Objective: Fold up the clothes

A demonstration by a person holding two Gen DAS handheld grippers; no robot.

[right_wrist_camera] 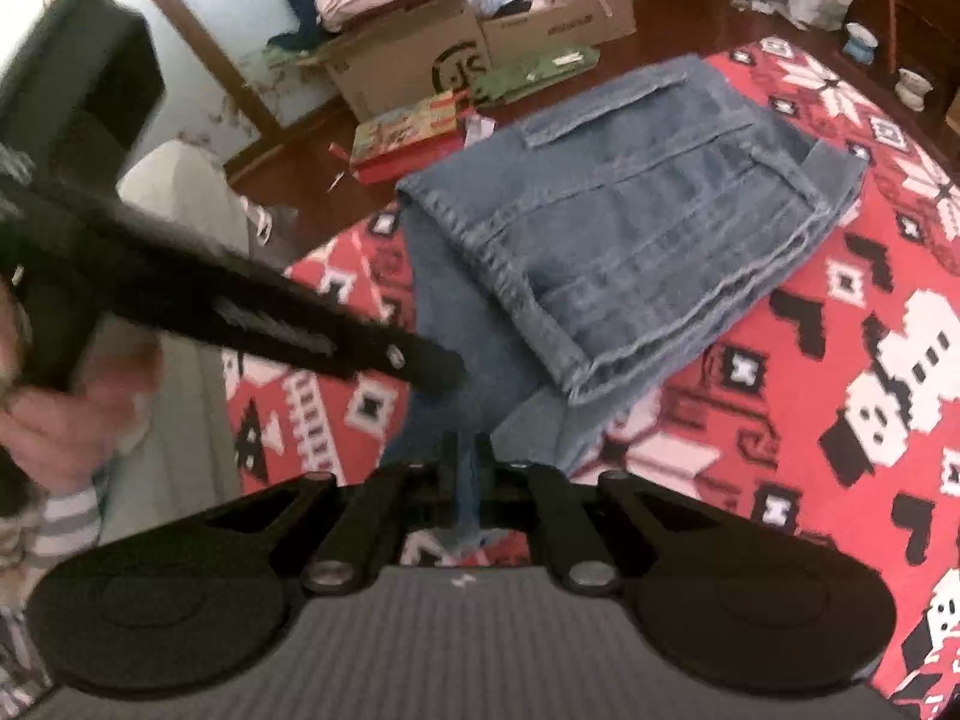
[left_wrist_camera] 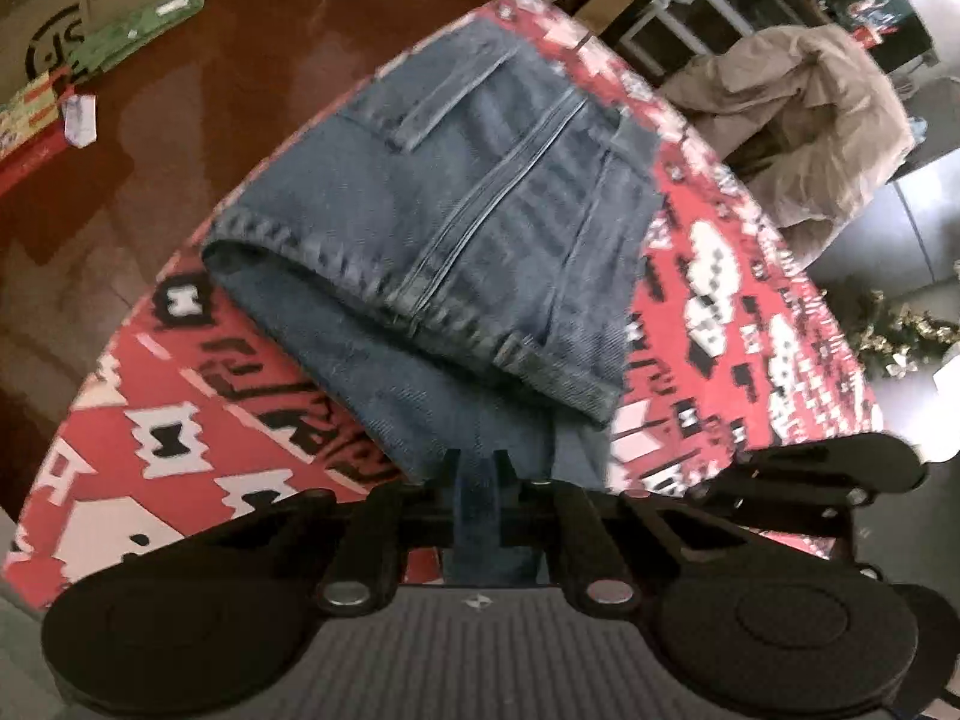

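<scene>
Blue jeans (left_wrist_camera: 456,192) lie partly folded on a red patterned cloth (left_wrist_camera: 180,420), hemmed leg ends doubled over a lower layer. My left gripper (left_wrist_camera: 477,468) is shut on the near edge of the denim, a strip of fabric pinched between its jaws. In the right wrist view the same jeans (right_wrist_camera: 630,228) lie ahead, and my right gripper (right_wrist_camera: 465,450) is shut on the near denim edge too. The left gripper's black body (right_wrist_camera: 270,312) reaches in from the left, held by a hand (right_wrist_camera: 66,420), its tip at the same edge.
Cardboard boxes (right_wrist_camera: 420,54) full of clothes stand on the dark wood floor (left_wrist_camera: 180,120) beyond the cloth. A beige coat (left_wrist_camera: 798,120) lies draped at the right. A striped sleeve (right_wrist_camera: 54,528) shows at the lower left. Small cups (right_wrist_camera: 858,42) sit on the floor.
</scene>
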